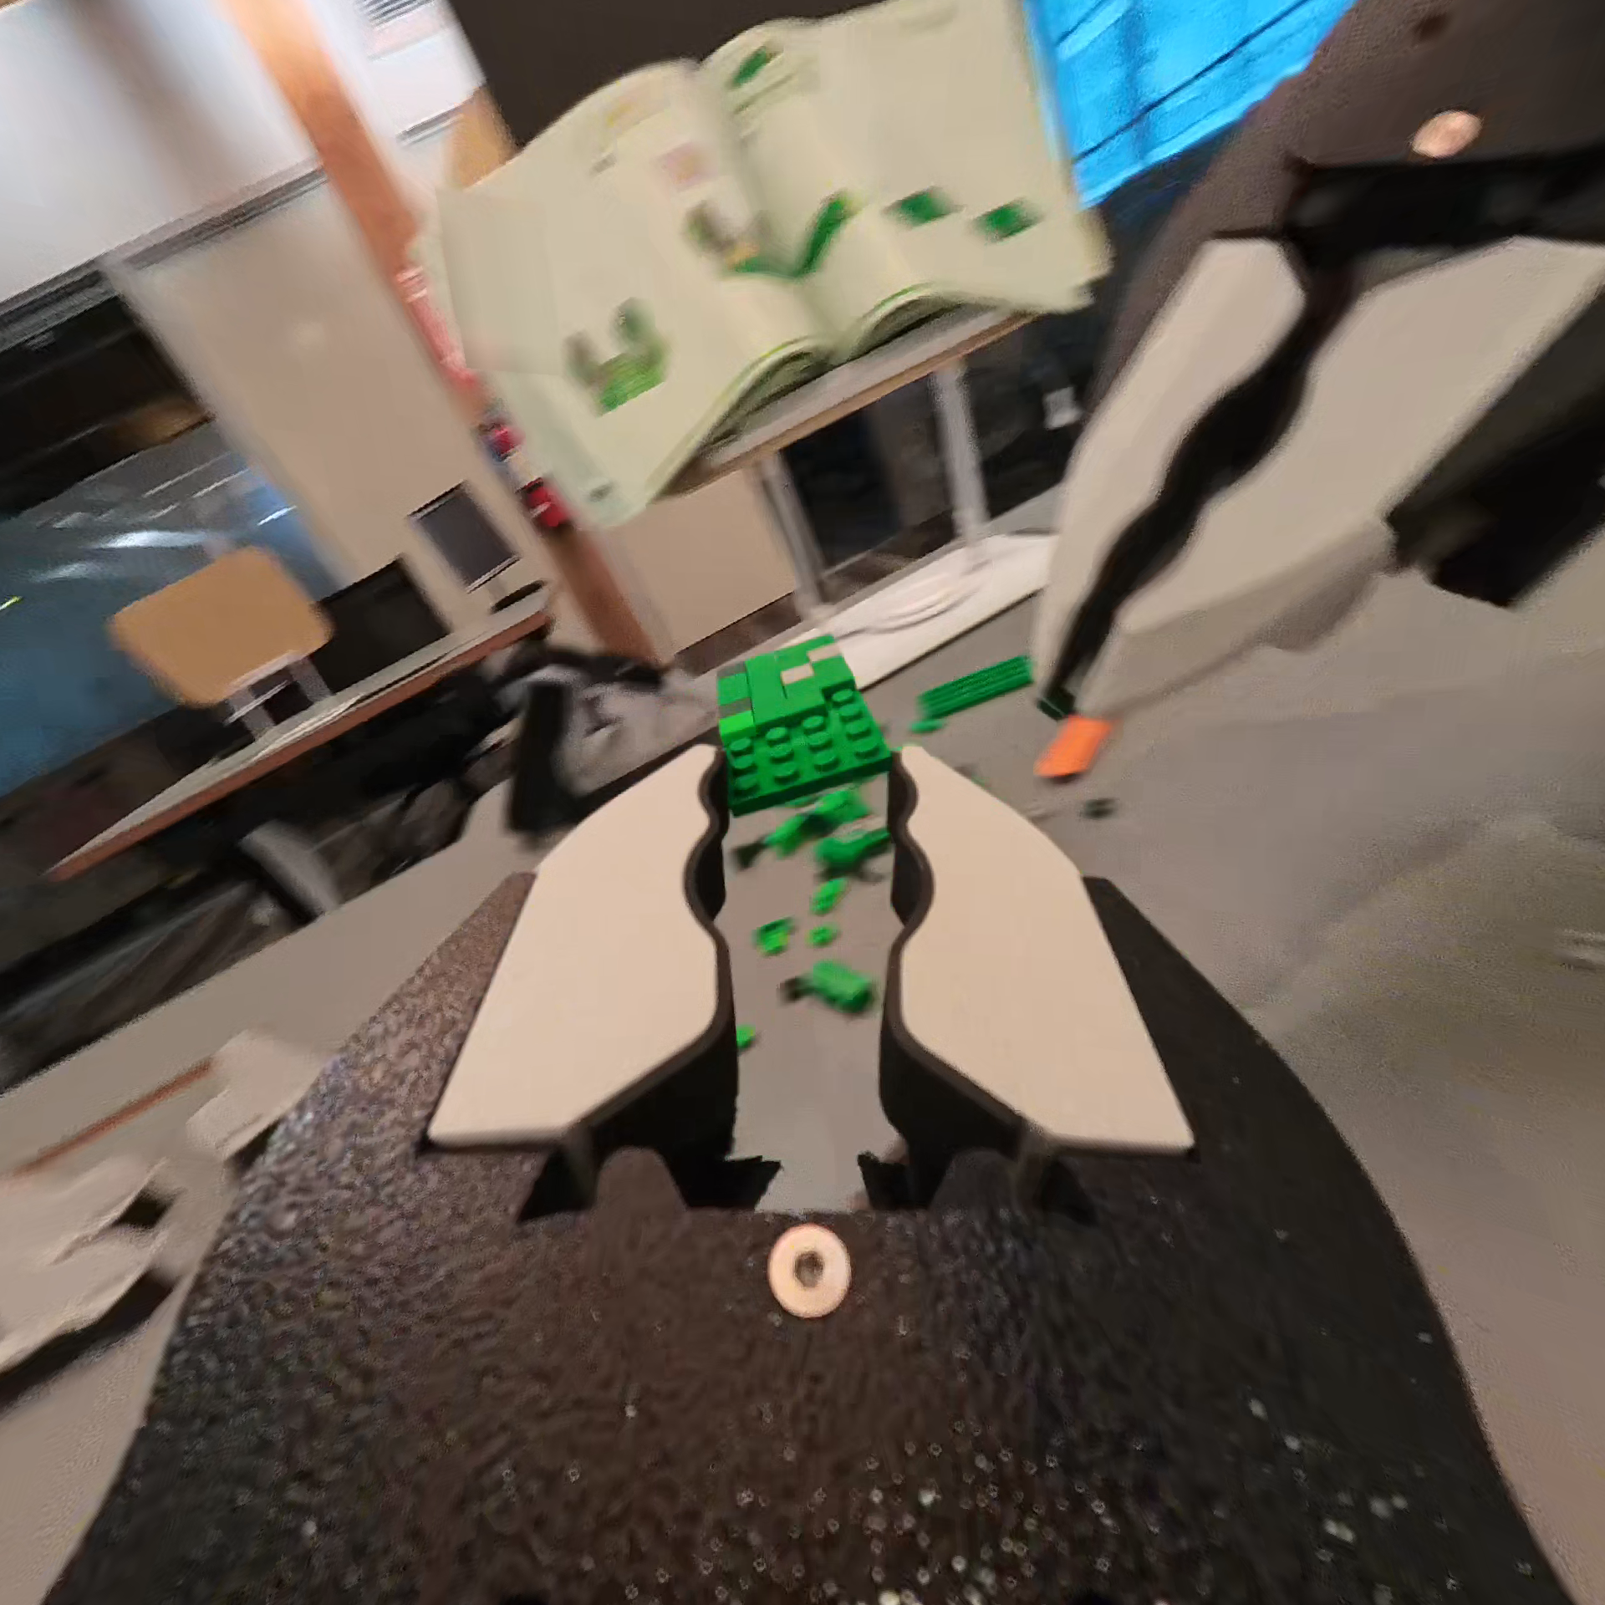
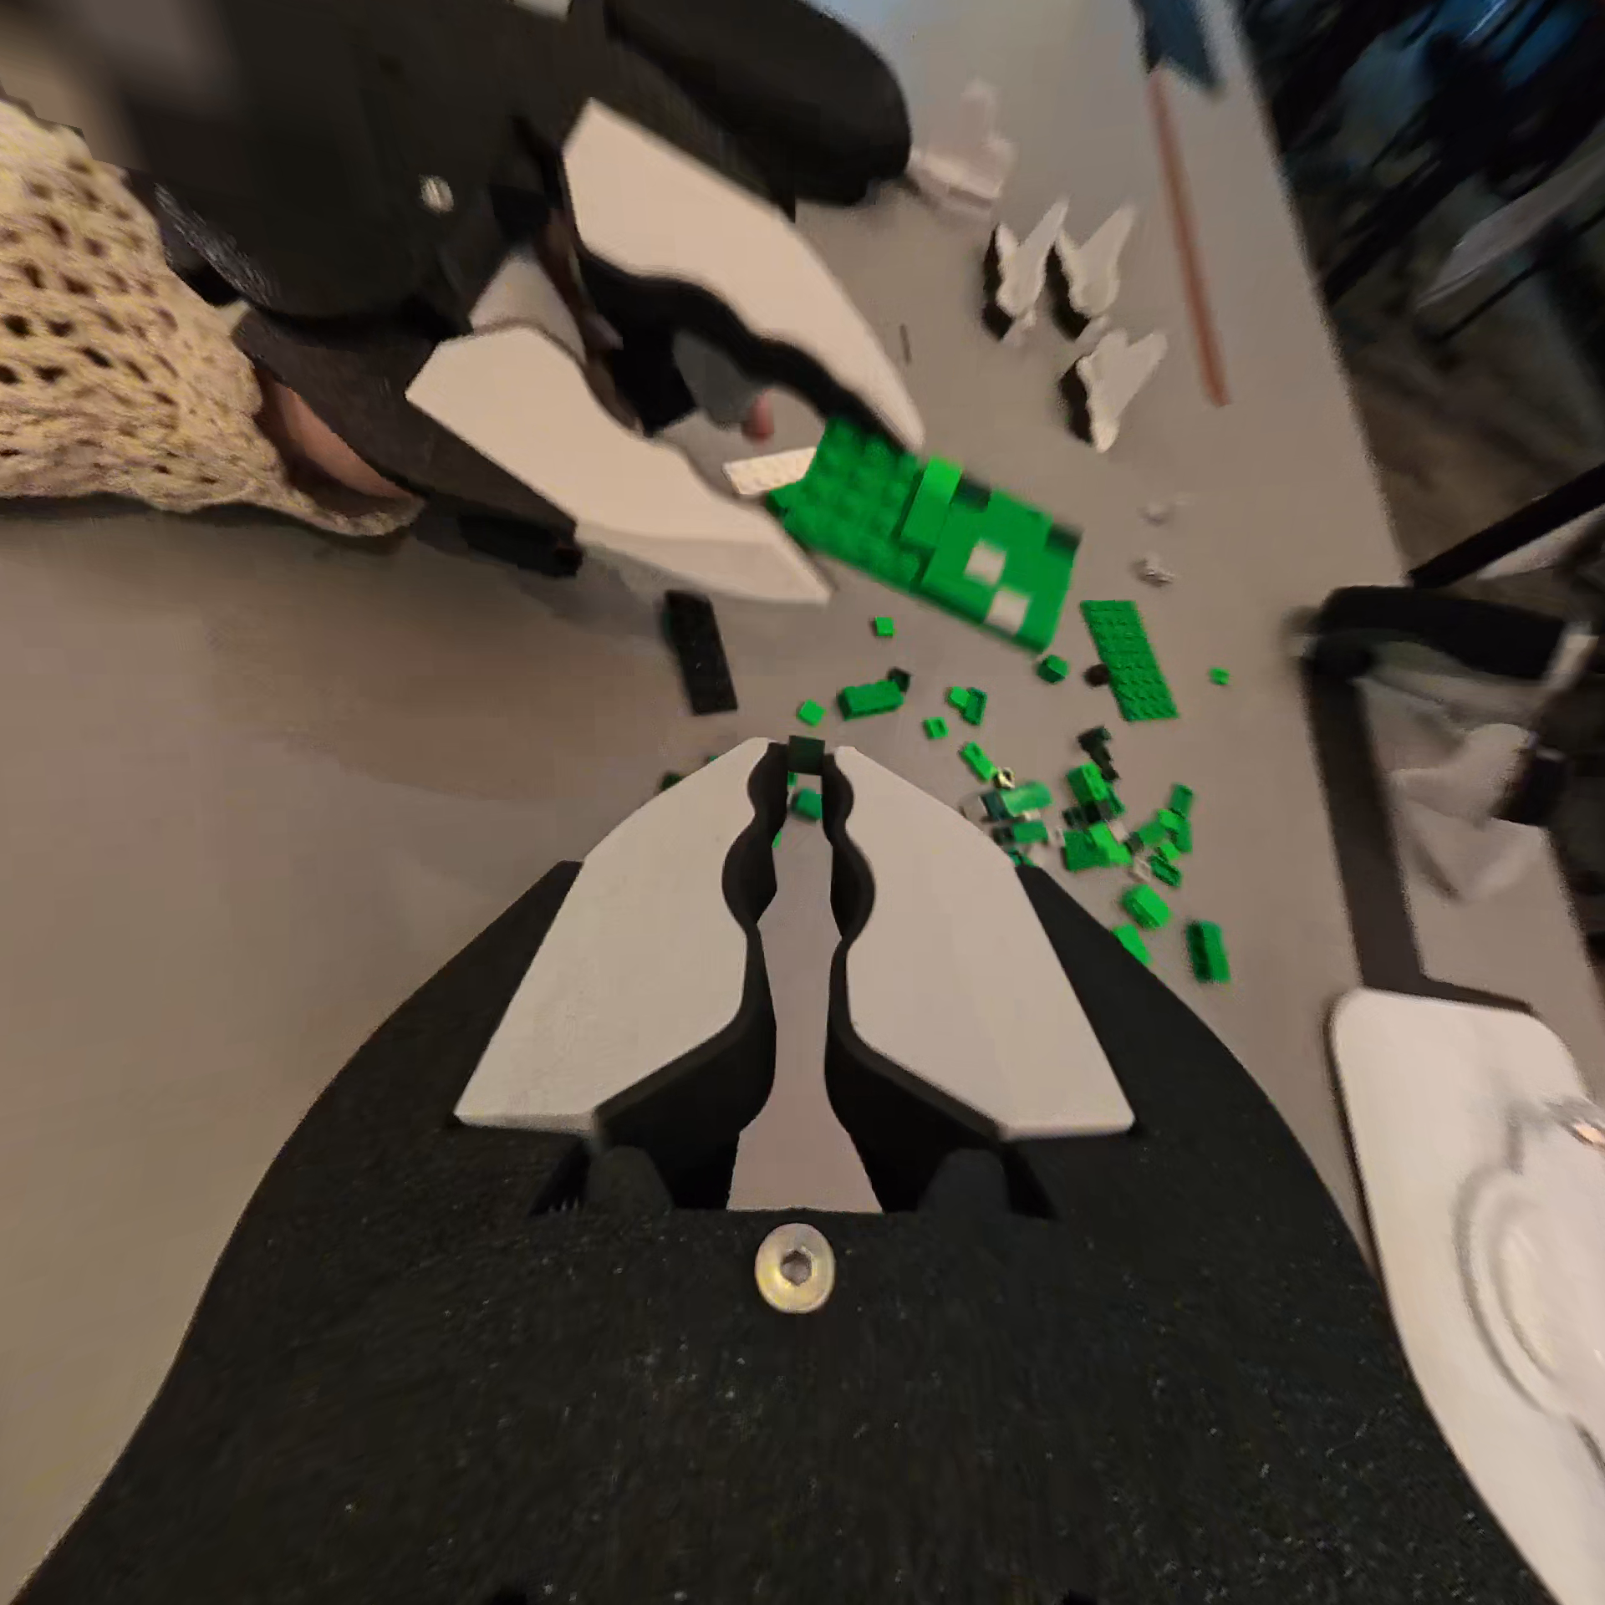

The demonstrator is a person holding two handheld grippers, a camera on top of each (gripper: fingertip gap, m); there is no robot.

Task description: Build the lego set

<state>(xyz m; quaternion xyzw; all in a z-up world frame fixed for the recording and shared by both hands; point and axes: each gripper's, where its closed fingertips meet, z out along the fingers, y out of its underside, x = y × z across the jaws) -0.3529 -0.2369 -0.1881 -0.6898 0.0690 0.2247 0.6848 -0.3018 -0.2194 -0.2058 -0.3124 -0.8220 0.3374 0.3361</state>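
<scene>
My left gripper is shut on a green lego assembly with studs and two pale tiles, held above the grey table. The right wrist view shows it gripping one end of that assembly. My right gripper is shut on a small dark green brick at its fingertips. It also shows in the left wrist view, to the right of the assembly and apart from it. Loose green bricks lie scattered on the table.
A green plate and a black plate lie flat. An orange piece lies on the table. An open instruction booklet stands behind. White pieces lie far back, a white tray at right. A knitted sleeve is at left. The grippers' ends are close to 6 centimetres from one another.
</scene>
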